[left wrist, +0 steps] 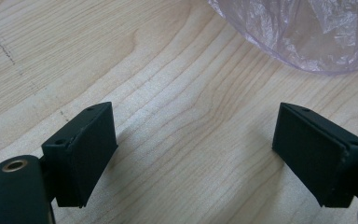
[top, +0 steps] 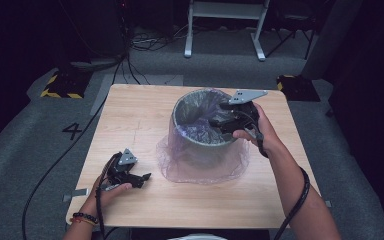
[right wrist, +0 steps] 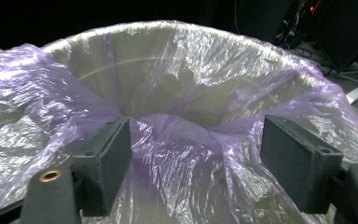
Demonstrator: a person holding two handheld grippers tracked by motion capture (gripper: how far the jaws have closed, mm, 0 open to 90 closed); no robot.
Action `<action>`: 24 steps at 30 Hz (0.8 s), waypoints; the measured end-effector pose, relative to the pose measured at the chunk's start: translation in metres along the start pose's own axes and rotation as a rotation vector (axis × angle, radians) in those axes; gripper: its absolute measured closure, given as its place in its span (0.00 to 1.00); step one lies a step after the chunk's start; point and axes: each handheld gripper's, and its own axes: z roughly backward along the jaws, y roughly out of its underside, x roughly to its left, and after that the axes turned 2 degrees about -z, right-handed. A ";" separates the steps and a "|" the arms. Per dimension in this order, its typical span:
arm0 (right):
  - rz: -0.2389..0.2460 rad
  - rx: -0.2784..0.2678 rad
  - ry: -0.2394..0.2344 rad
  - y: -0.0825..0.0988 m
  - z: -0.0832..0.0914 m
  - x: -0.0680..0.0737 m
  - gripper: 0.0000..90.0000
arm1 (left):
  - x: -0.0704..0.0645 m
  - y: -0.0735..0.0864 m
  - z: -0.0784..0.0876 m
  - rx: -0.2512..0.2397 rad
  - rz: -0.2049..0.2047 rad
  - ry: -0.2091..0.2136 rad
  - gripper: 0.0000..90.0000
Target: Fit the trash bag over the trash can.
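A bin (top: 200,125) lined with a purple bag (right wrist: 177,154) stands on the worktop (top: 140,115), toward its far right corner. The right gripper (right wrist: 196,154) sits at the bin's right rim, jaws wide, bag film bunched between them but not pinched. The left gripper (left wrist: 193,154) rests near the worktop's front left corner, jaws wide over bare wood.
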 end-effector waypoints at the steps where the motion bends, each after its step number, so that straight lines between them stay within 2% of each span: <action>1: -0.006 0.007 -0.001 0.000 -0.001 0.000 0.26 | 0.000 0.000 0.000 0.000 -0.001 -0.001 0.15; 5: -0.008 0.047 -0.001 0.000 -0.004 -0.001 0.26 | 0.000 0.000 0.000 0.001 0.000 -0.001 0.15; 20: 0.081 0.233 0.002 -0.006 -0.017 0.003 0.24 | 0.000 0.000 0.000 0.000 0.000 0.000 0.15; 24: 0.076 0.272 -0.006 -0.008 -0.019 0.002 0.24 | 0.000 0.000 0.000 0.001 -0.003 -0.001 0.15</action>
